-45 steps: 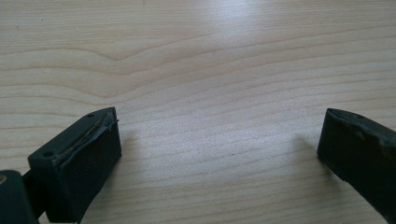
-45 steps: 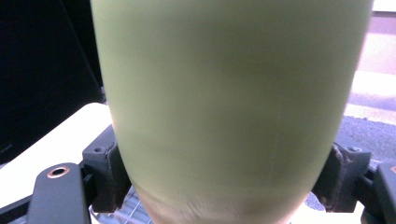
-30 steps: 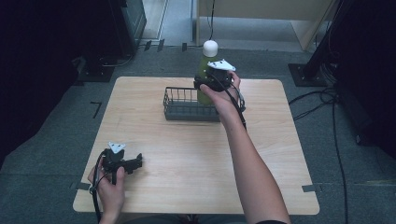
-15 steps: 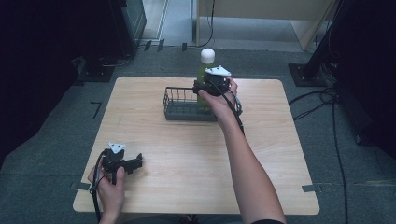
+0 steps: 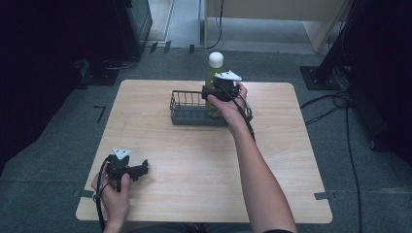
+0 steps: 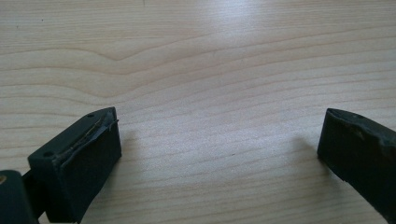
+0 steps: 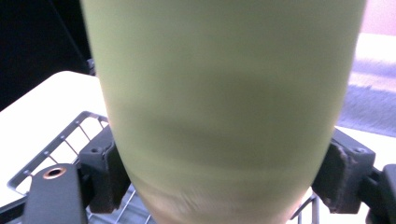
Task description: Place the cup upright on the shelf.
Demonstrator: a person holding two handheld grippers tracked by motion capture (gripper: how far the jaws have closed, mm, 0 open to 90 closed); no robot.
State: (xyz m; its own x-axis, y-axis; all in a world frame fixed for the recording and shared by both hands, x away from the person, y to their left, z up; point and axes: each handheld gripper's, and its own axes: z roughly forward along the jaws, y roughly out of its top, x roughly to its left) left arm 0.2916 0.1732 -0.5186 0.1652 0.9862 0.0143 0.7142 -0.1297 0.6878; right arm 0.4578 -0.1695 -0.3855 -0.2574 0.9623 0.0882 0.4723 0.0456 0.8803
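A tall green bottle (image 5: 212, 77) with a white cap stands upright in the right end of a dark wire basket (image 5: 184, 109) at the table's far middle. My right gripper (image 5: 213, 93) reaches it from the near side. In the right gripper view the bottle (image 7: 224, 93) sits between the two jaws of that gripper (image 7: 219, 179), and both pads (image 7: 105, 172) lie against its sides with no gap showing. These jaws have just been opening. The basket's wire rim (image 7: 70, 140) shows below. My left gripper (image 5: 142, 170) rests near the front left corner, open over bare wood (image 6: 219, 140).
The wooden table (image 5: 291, 160) has a bare stretch between the basket and the front edge. The person's right forearm (image 5: 252, 165) crosses its middle right. Cables (image 5: 340, 102) and dark stands lie on the grey floor around the table.
The right gripper has sunk with the bottle, lowering it into the basket's right end. The left hand has kept still.
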